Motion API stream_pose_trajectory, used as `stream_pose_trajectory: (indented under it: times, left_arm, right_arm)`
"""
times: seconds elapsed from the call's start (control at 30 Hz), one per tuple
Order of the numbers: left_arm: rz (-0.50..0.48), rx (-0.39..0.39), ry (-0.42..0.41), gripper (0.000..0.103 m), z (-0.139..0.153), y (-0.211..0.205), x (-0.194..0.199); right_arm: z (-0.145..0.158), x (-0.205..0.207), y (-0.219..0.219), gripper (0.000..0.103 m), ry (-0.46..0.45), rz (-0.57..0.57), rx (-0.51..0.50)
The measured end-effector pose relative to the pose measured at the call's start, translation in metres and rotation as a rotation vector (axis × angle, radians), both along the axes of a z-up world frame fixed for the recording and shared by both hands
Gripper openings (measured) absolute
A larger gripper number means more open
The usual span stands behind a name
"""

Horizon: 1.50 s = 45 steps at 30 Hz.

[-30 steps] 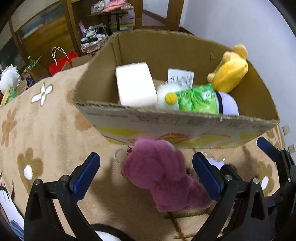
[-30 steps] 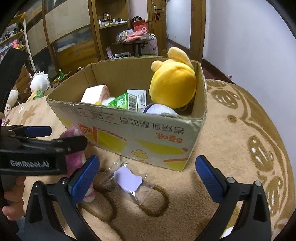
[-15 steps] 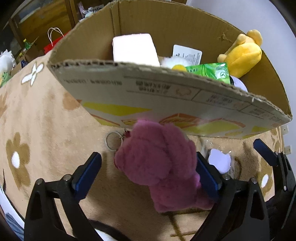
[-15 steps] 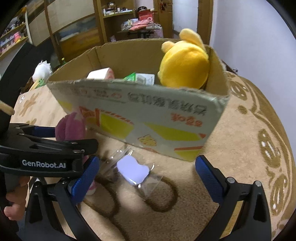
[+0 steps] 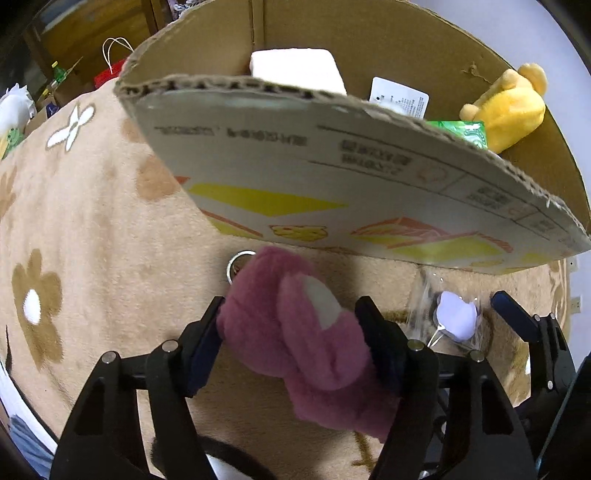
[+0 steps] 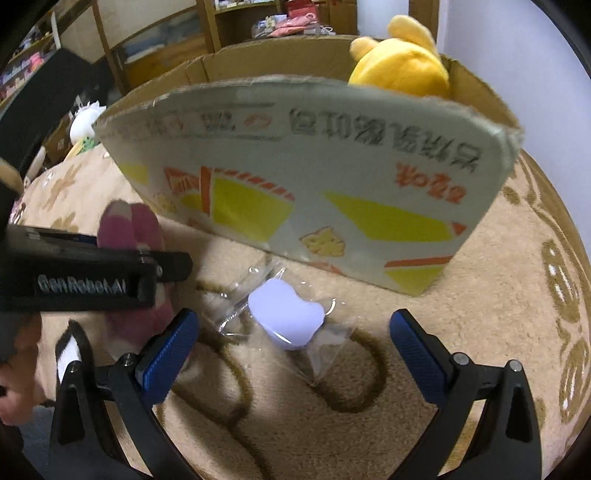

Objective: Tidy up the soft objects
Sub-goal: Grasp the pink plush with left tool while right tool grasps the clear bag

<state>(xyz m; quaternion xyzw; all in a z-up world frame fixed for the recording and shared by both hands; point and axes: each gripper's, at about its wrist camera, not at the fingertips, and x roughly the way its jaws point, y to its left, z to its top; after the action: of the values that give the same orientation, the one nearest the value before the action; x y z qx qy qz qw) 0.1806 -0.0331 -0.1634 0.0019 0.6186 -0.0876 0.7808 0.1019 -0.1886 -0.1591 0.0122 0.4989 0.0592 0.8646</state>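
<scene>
A pink plush toy [image 5: 295, 325] with a metal keyring lies on the beige rug in front of a cardboard box [image 5: 332, 177]. My left gripper [image 5: 291, 332] is shut on the pink plush, its pads pressed into both sides. The plush also shows in the right wrist view [image 6: 129, 229]. My right gripper [image 6: 291, 354] is open, low over a lilac soft object in a clear bag [image 6: 284, 317] that lies on the rug between its fingers. The bag also shows in the left wrist view [image 5: 456, 317]. The box [image 6: 314, 177] holds a yellow plush [image 6: 402, 66].
The box also holds a white foam block [image 5: 295, 70], a green packet [image 5: 461, 131] and a yellow plush [image 5: 506, 107]. A red bag [image 5: 107, 74] and clutter stand at the back left. Wooden shelves [image 6: 240, 22] stand behind the box.
My left gripper has moved down onto the pink plush and closed on it. My right gripper has come lower and closer to the lilac bagged object.
</scene>
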Motion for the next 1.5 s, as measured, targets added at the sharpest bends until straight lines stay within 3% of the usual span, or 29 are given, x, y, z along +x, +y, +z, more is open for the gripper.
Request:
stream_pose_trajectory:
  times: [0.7, 0.87, 1.07, 1.4, 1.5]
  left_arm:
    - [-0.022, 0.019, 0.030, 0.069, 0.006, -0.014, 0.006]
    - [-0.021, 0.013, 0.033, 0.069, 0.003, -0.001, 0.005]
    - [-0.030, 0.029, 0.023, 0.069, 0.007, -0.003, 0.001]
    - [-0.047, 0.066, -0.032, 0.068, 0.021, -0.001, -0.013]
    - [-0.058, 0.074, -0.059, 0.068, 0.029, -0.004, -0.019]
  right_arm:
    - [-0.016, 0.009, 0.020, 0.103, -0.010, 0.018, -0.071]
    - [-0.016, 0.013, 0.021, 0.101, 0.001, 0.016, -0.079]
    - [-0.013, 0.016, 0.011, 0.086, 0.005, -0.005, -0.058]
    - [-0.001, 0.014, 0.012, 0.049, 0.001, 0.021, -0.072]
    - [0.004, 0.013, 0.006, 0.016, 0.001, -0.001, -0.072]
